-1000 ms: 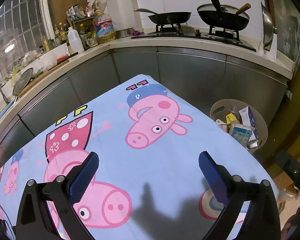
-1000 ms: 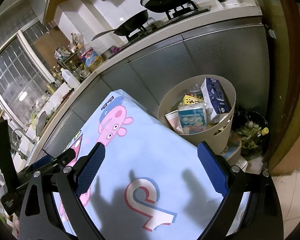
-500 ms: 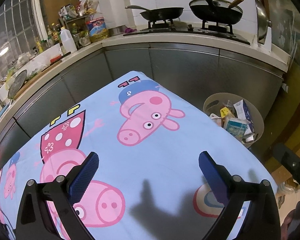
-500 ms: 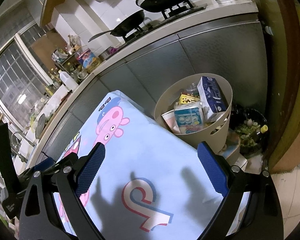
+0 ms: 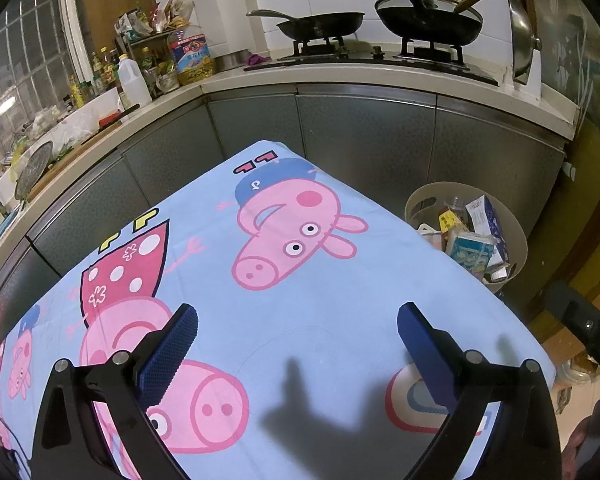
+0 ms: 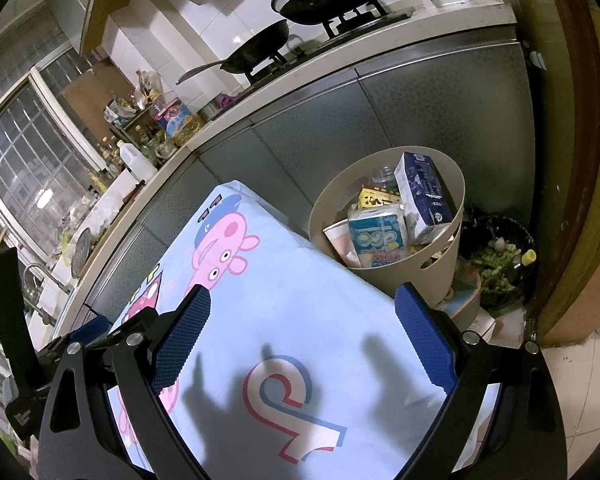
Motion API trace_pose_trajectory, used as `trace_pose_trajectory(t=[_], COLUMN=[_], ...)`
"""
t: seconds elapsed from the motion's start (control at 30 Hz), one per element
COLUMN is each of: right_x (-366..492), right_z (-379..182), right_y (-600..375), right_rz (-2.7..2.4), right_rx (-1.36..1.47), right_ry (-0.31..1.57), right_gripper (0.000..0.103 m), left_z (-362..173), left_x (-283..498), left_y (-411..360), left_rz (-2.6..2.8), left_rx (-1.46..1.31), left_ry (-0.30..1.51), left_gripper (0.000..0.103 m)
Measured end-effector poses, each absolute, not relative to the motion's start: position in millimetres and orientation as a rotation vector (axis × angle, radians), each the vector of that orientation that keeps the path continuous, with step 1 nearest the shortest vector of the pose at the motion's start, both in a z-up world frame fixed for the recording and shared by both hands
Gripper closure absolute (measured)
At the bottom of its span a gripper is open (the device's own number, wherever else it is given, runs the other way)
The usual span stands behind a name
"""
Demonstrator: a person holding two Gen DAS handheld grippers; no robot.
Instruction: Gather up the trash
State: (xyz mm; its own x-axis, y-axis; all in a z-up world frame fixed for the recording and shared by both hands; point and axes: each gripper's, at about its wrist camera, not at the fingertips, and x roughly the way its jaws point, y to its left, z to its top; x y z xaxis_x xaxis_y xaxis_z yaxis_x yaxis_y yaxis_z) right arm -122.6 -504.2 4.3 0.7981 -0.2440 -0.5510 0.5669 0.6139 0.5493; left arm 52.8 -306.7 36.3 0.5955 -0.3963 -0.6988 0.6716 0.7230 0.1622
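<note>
A beige trash bin (image 6: 452, 184) stands on the floor past the table's far right edge, holding cartons, a blue snack pack (image 6: 376, 236) and a dark blue box (image 6: 422, 196). It also shows in the left wrist view (image 5: 420, 200). My left gripper (image 5: 298, 322) is open and empty above the light blue cartoon cloth (image 5: 300, 292) on the table. My right gripper (image 6: 302, 314) is open and empty over the cloth's right end, short of the bin. The left gripper shows at the left in the right wrist view (image 6: 88, 330).
A grey kitchen counter (image 5: 340, 76) wraps behind the table, with two black pans (image 5: 320, 26) on a stove and bottles (image 5: 134, 76) at the left. A dark bowl of food scraps (image 6: 496, 264) sits on the floor right of the bin.
Both grippers drew back a little from the counter and bin. Both stayed open and empty.
</note>
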Motion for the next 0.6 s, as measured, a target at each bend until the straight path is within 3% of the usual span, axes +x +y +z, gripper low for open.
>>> trace_pose_trajectory(t=[0.6], right_x=[-124.5], right_z=[4.3], right_y=[-506.6], right_rz=[-0.490], right_rx=[0.786], right_ry=[0.450], right_gripper=[0.011], left_z=[34.7], left_x=[52.4], left_y=[-306.9], left_rz=[-0.642], left_rx=[0.440], left_ry=[0.690], left_gripper=[0.004])
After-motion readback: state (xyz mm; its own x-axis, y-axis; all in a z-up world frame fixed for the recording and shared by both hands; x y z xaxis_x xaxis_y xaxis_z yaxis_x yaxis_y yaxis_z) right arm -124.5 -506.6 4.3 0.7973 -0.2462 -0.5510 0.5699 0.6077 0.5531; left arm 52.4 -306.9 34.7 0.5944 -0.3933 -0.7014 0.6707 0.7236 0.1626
